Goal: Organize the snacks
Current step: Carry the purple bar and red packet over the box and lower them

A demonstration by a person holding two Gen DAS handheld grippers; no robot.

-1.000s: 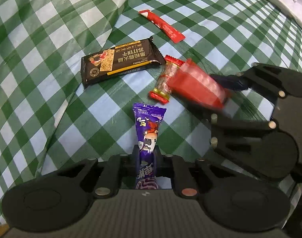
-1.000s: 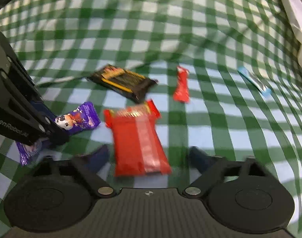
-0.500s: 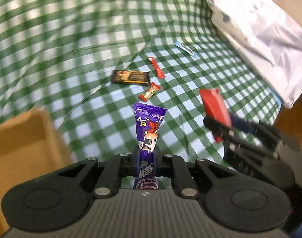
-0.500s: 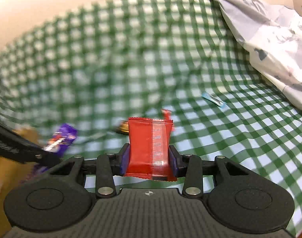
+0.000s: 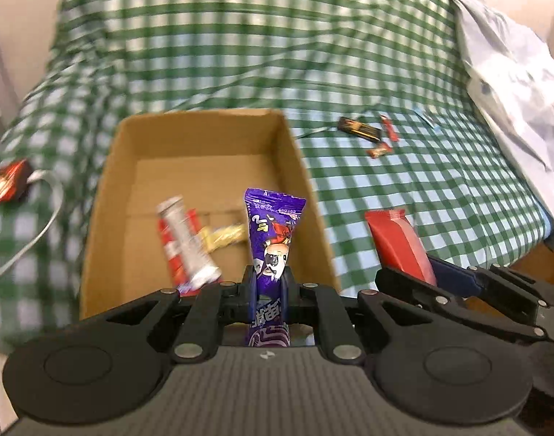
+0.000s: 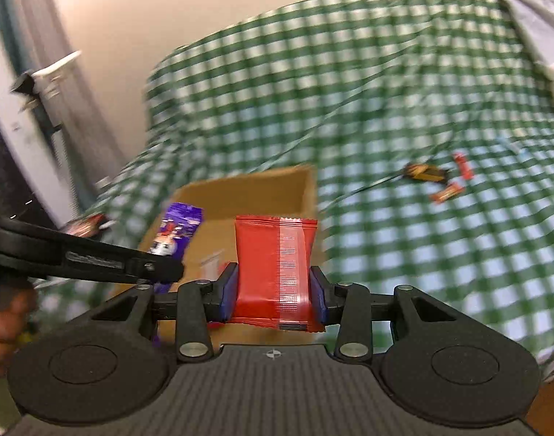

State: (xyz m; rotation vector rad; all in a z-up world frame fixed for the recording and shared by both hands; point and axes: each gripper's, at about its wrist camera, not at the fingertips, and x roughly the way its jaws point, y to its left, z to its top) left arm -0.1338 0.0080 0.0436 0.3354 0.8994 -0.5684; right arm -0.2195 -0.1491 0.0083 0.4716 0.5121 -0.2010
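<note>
My left gripper [image 5: 269, 283] is shut on a purple snack packet [image 5: 273, 225] and holds it upright above the near edge of an open cardboard box [image 5: 295, 167]. The box holds a red and silver packet [image 5: 186, 239] and a yellow one [image 5: 224, 236]. My right gripper [image 6: 274, 290] is shut on a red snack packet [image 6: 275, 269], just right of the box [image 6: 262, 192]. The red packet [image 5: 397, 243] also shows in the left wrist view, and the purple one [image 6: 177, 232] in the right wrist view.
The box stands on a bed with a green checked cover [image 5: 386, 189]. Far right on it lie a dark bar [image 5: 358, 129], two small red packets [image 5: 380, 149] and a blue strip. A white cable [image 5: 40, 225] and a red-black packet [image 5: 4, 181] lie left of the box. White bedding [image 5: 513, 72] lies at right.
Both grippers have swung left, away from the loose snacks, carrying their packets to the cardboard box, which now fills the middle of both views.
</note>
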